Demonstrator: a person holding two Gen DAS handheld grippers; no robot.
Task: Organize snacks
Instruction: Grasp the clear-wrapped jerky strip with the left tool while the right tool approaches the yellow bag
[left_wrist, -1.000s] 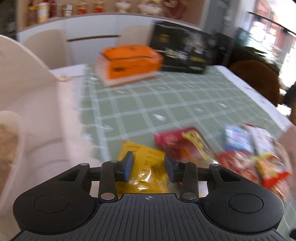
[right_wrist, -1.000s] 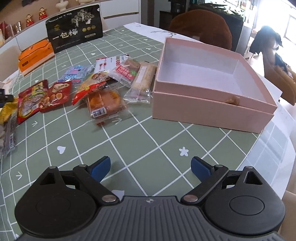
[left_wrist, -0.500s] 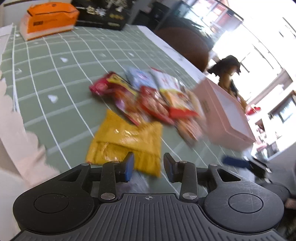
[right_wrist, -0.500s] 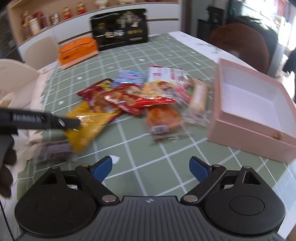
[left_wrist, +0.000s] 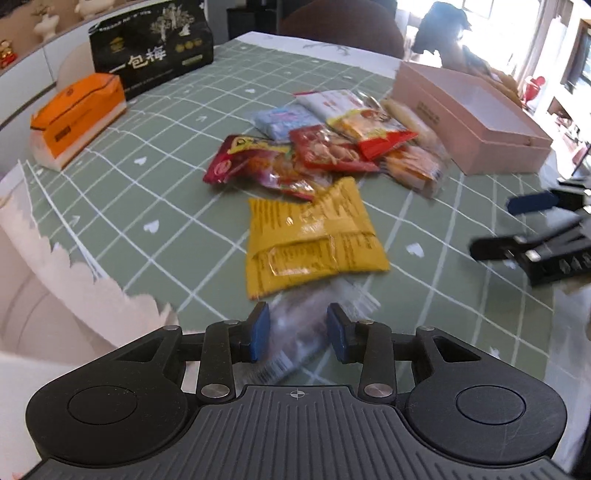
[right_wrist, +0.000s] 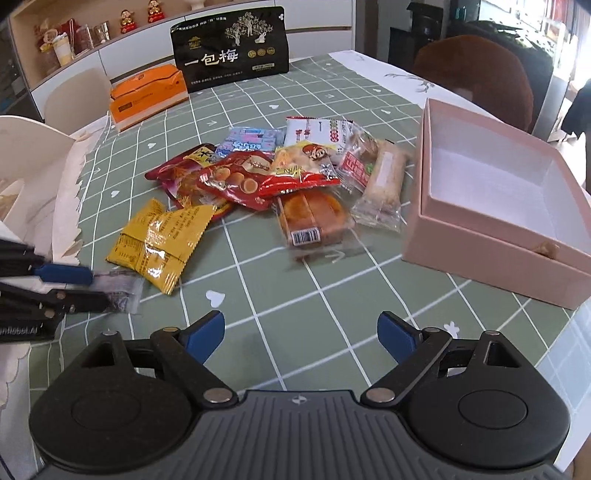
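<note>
A pile of snack packets (right_wrist: 280, 173) lies mid-table on the green checked cloth, left of an open, empty pink box (right_wrist: 495, 206). A yellow packet (left_wrist: 314, 236) lies nearest my left gripper; it also shows in the right wrist view (right_wrist: 162, 243). A clear packet with dark contents (left_wrist: 299, 332) lies between the fingers of my left gripper (left_wrist: 297, 332), whose jaws stand partly open around it and do not visibly press it. In the right wrist view the left gripper (right_wrist: 88, 288) reaches the same packet (right_wrist: 118, 291). My right gripper (right_wrist: 301, 334) is open and empty above the cloth.
An orange box (right_wrist: 147, 96) and a black bag with Chinese lettering (right_wrist: 231, 61) stand at the table's far side. A cream chair (right_wrist: 22, 177) sits at the left edge and a brown chair (right_wrist: 476, 74) at the far right. The right gripper shows in the left wrist view (left_wrist: 535, 229).
My left gripper has swung right and come down over the clear packet near the yellow one. The right gripper has drawn back a little and stays open.
</note>
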